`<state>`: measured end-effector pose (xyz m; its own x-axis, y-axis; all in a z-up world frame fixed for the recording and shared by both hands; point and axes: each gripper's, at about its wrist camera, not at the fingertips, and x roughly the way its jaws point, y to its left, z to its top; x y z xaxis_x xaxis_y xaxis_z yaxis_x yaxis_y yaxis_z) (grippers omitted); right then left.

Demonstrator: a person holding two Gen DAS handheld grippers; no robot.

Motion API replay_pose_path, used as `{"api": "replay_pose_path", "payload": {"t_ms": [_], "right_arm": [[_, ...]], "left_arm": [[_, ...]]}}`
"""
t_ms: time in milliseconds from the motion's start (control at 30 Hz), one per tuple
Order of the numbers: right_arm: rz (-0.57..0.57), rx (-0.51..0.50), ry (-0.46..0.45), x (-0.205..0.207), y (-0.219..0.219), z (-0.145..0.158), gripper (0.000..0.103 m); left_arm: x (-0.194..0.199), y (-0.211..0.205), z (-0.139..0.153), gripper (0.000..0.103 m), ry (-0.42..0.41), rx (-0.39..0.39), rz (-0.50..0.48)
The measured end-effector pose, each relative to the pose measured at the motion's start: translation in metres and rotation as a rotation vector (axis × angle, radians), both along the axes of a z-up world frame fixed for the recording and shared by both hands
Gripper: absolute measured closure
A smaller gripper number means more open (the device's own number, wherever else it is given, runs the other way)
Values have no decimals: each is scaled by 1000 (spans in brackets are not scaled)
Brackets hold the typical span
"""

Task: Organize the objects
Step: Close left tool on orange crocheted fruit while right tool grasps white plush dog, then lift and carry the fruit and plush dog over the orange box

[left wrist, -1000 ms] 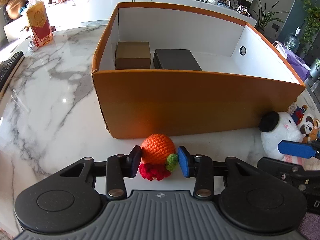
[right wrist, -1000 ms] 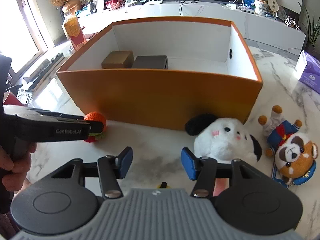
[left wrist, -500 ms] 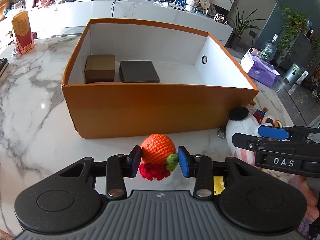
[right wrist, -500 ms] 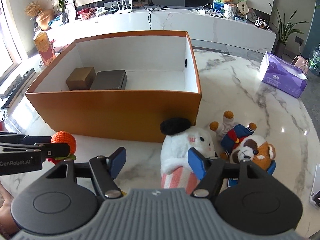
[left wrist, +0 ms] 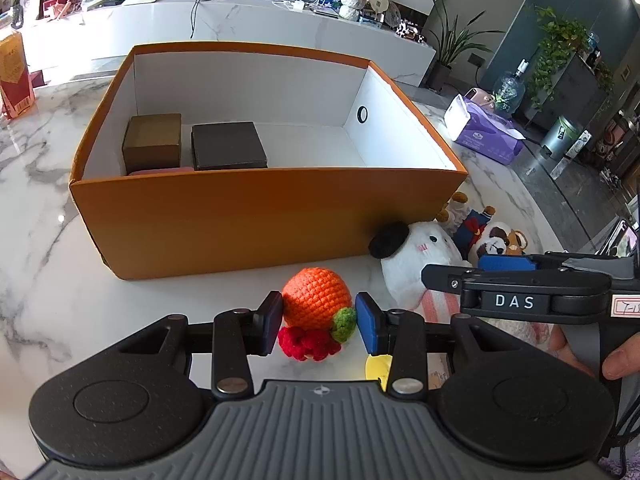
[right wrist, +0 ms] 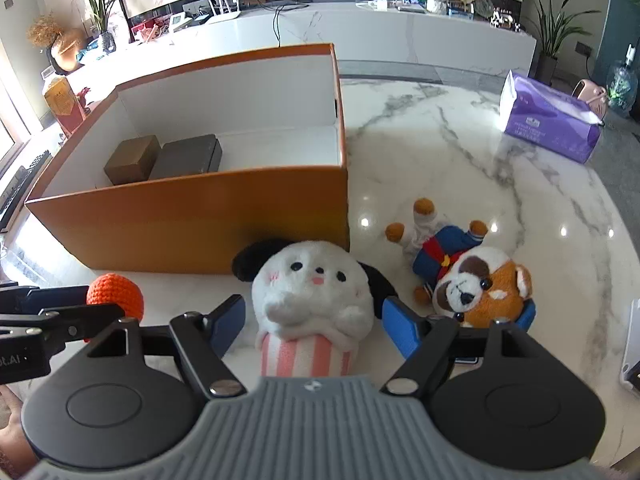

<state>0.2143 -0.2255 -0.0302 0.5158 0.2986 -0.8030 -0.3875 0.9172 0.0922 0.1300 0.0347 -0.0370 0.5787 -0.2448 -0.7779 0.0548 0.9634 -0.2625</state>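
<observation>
I am gripping the crocheted orange in my left tool before the orange box, while my right tool is opening around the white plush dog lying lengthwise on the bench.

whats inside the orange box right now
Inside the orange box sit a brown box and a dark grey box side by side at its left end. A pink edge shows just behind the near wall, which hides the rest of it. The remaining floor looks bare.
</observation>
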Motion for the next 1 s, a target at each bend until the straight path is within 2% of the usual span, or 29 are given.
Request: {"api": "replay_pose_path", "payload": {"t_ms": [300,567,733,1000], "right_arm": [[-2,4,84,12,7,-25,26],[-20,-19,78,11,8,-28,38],[-7,-14,69,2,9,-18,40],[60,21,27,-20,16,18,40]], "left_arm": [[3,1,-5,57,9,-12,1],[2,0,-10,57,23,-15,-8],[-2,-1,-2,57,6,-12,-13],[-11,-1,19,57,-32,-27,-17]]}}
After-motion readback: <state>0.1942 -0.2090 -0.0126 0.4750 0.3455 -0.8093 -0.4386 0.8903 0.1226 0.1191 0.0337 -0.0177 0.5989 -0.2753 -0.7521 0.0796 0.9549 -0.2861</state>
